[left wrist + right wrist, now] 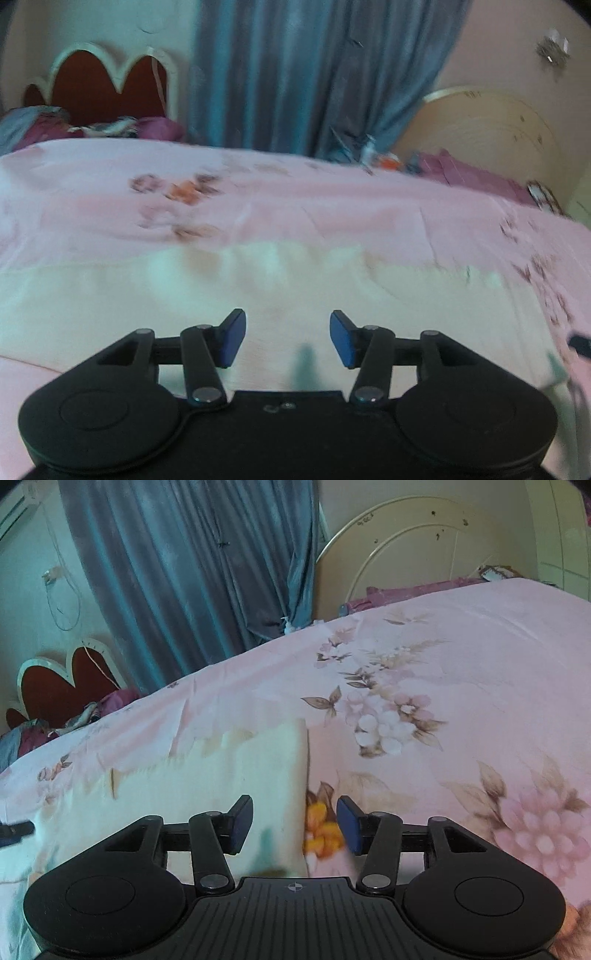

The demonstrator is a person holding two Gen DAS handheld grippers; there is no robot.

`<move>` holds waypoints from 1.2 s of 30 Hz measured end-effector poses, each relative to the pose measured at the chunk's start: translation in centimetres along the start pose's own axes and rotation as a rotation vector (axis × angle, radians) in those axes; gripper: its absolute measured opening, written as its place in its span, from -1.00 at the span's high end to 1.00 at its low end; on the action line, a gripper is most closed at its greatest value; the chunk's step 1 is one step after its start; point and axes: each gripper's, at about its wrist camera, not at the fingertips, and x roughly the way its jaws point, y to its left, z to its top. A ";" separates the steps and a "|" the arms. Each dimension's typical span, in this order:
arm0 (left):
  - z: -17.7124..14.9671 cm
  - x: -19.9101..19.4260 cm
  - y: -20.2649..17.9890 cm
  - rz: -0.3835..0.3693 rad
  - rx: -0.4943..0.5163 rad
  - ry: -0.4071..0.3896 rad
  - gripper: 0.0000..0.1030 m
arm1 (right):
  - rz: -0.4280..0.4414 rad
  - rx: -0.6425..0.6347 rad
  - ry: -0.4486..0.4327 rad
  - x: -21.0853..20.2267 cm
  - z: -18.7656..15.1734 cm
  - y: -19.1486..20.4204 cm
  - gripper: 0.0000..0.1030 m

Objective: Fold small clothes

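Right gripper (294, 823), jaws apart and empty, straddles the cream garment's (221, 775) right edge at lower centre; left gripper (287, 339), also agape, sits mid-cloth.

Pink floral bedsheet (461, 635), blue curtain (192, 572), cream round headboard (406, 546), red scalloped headboard (96, 85), purple pillows (159, 127)

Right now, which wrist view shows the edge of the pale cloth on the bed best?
The right wrist view: the pale cloth is sharp there, its straight side edge running up between the open right gripper fingers. The left wrist view shows the cloth only as a blurred pale band ahead of the open left gripper.
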 end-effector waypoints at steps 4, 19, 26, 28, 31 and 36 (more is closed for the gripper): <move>-0.9 2.2 -0.8 0.011 0.009 0.056 0.05 | 0.016 0.038 0.046 4.1 1.4 -0.1 0.03; -1.2 3.9 -0.8 0.059 0.043 0.099 -0.07 | -0.091 -0.045 0.032 8.3 2.3 0.8 0.84; -0.5 1.5 1.0 0.090 -0.030 0.111 -0.52 | -0.084 -0.129 -0.032 4.6 1.8 3.5 0.23; -0.5 0.9 1.6 0.109 -0.024 0.114 -0.52 | -0.038 -0.151 -0.036 3.5 1.2 4.9 0.09; -0.6 0.0 2.5 0.146 -0.015 0.116 -0.52 | 0.034 -0.156 0.004 2.8 0.2 7.1 0.09; -0.7 -1.8 4.3 0.190 -0.027 0.098 -0.54 | 0.117 -0.207 0.062 2.7 -1.8 11.2 0.09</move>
